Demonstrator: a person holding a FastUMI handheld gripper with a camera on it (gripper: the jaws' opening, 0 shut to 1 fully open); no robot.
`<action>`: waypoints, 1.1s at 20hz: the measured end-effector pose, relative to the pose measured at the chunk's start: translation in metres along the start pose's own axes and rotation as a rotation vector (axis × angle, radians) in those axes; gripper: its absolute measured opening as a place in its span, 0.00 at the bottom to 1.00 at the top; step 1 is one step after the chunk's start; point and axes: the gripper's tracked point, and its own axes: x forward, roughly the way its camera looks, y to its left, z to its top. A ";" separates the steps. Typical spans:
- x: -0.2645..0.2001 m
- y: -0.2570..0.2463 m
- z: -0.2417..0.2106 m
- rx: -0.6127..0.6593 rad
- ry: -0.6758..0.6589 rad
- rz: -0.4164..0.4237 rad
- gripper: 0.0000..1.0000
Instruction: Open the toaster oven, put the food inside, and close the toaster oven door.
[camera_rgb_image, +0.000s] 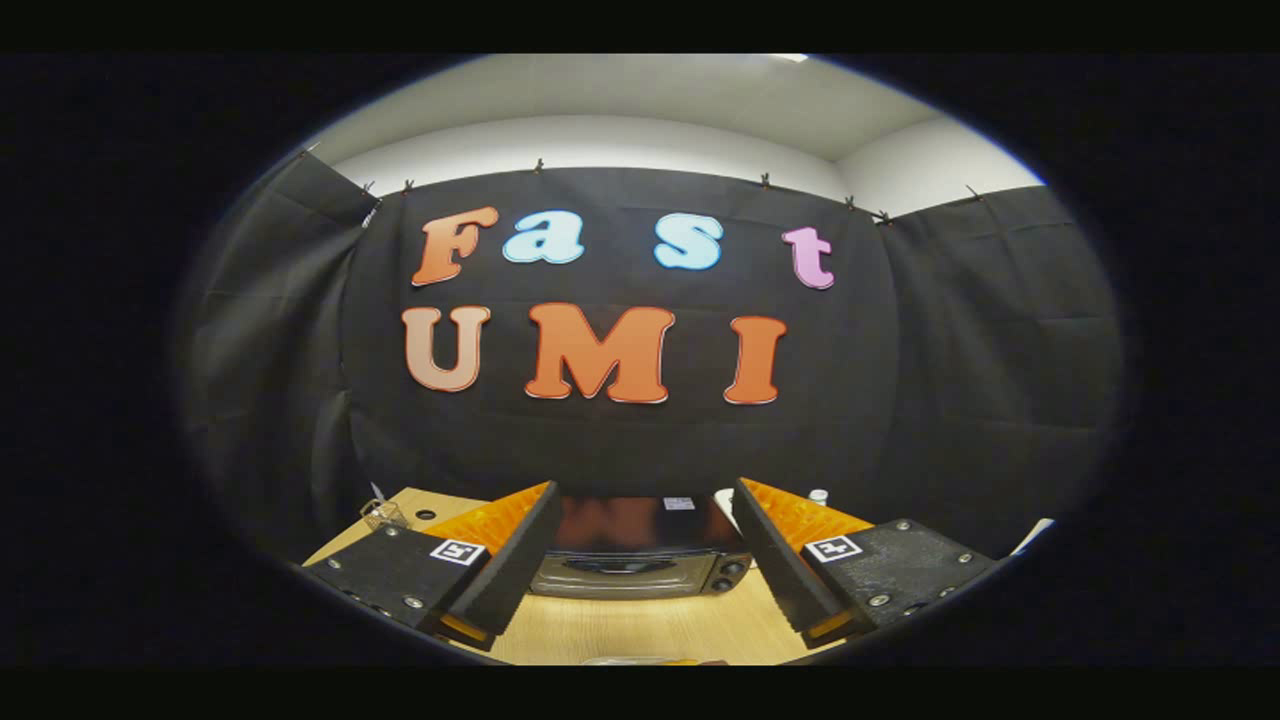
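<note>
- Two fingers of the gripper (640, 560) spread wide, holding nothing, touching nothing.
- Framed between them, farther along the table (640, 630): the toaster oven (640, 560), front turned to the near side, long axis running left to right.
- Door apparently shut, with a dark handle (620, 566) lying level across its front and knobs (728, 575) at the right end.
- Straight ahead of the jaws, then, slightly below their line; no sideways shift called for, only a forward and downward reach to the handle, by this reading.
- Handle axis crosswise to the fingers' gap; likely needs hooking from above or a turned wrist.
- Near side, at the table's front edge: a pale flat thing with an orange patch (650, 661), possibly the food, too cropped to tell.
- Far left on the table: a small clear object (385, 514); far right behind the oven: a small white bottle (818, 496).
- Task at its very start, door not yet opened.
</note>
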 end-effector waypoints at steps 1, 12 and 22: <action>0.007 0.002 -0.008 -0.003 0.017 0.005 1.00; 0.088 0.026 -0.108 -0.029 0.215 0.064 1.00; 0.140 0.024 -0.196 -0.025 0.402 0.056 1.00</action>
